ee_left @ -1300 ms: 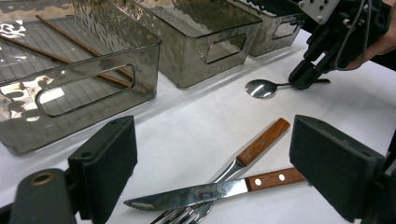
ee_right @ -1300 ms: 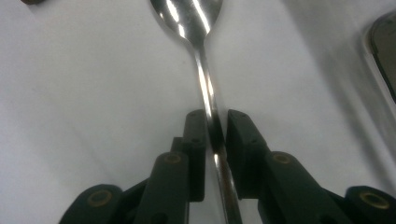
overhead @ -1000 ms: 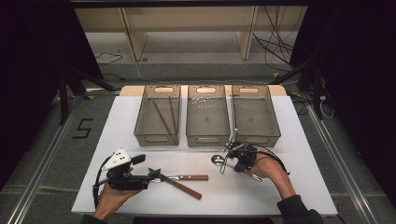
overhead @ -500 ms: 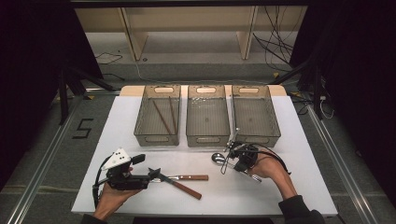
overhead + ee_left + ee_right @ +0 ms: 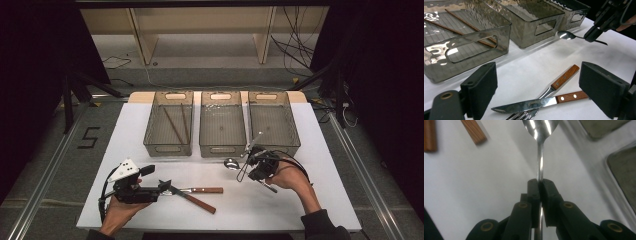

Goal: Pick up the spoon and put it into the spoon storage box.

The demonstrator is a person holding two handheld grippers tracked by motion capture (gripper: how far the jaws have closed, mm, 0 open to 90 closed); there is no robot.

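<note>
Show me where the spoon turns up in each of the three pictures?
High view: the spoon lies right of centre, bowl just before the middle bin.
Left gripper view: upper right, bowl at, handle clamped in the right gripper.
Right gripper view: top centre, handle running down between the shut jaws.
Shared landmark: the wooden-handled knife, its handle end at.

- White bench (image 5: 150, 125) under bright light.
- Grey floor (image 5: 45, 145) bearing a black "5" (image 5: 86, 137).
- Pale shelf unit (image 5: 200, 25) behind.
- Cables (image 5: 295, 55) on floor.
- Dark surroundings.
</note>
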